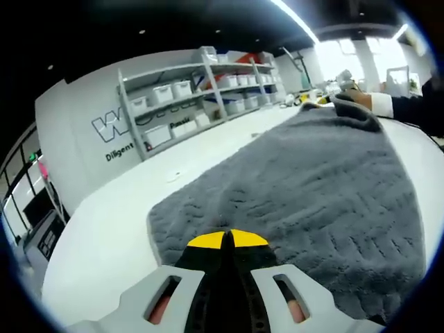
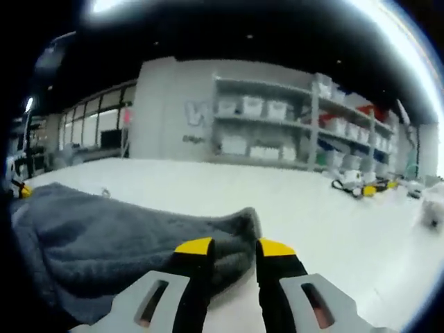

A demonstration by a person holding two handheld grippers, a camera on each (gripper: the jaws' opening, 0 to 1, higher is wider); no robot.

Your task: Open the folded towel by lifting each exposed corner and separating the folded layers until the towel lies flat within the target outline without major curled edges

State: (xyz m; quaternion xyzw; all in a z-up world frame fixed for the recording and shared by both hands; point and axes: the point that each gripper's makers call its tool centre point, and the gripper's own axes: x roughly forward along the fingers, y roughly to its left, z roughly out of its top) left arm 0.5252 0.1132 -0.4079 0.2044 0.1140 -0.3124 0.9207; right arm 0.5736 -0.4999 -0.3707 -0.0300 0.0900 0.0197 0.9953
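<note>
A grey plush towel (image 1: pixel 305 194) lies spread on the white table (image 1: pixel 104 236). My left gripper (image 1: pixel 227 239) is shut, its yellow tips together over the towel's near edge by the left corner; I see no cloth between them. At the towel's far end, where the cloth bunches up, are the right gripper (image 1: pixel 347 82) and a person's dark sleeve (image 1: pixel 409 107). In the right gripper view, my right gripper (image 2: pixel 234 248) stands open, with the towel's (image 2: pixel 104 236) rounded folded edge just beyond its left fingertip (image 2: pixel 194 247). The left gripper's yellow tip (image 2: pixel 23 189) peeks in at the towel's far left.
Grey shelving with white bins (image 1: pixel 201 90) lines the back wall. Small yellow-and-black tools (image 2: pixel 361 184) and a white object (image 2: pixel 433 208) sit on the table to the right. Bare tabletop (image 2: pixel 333 229) stretches right of the towel.
</note>
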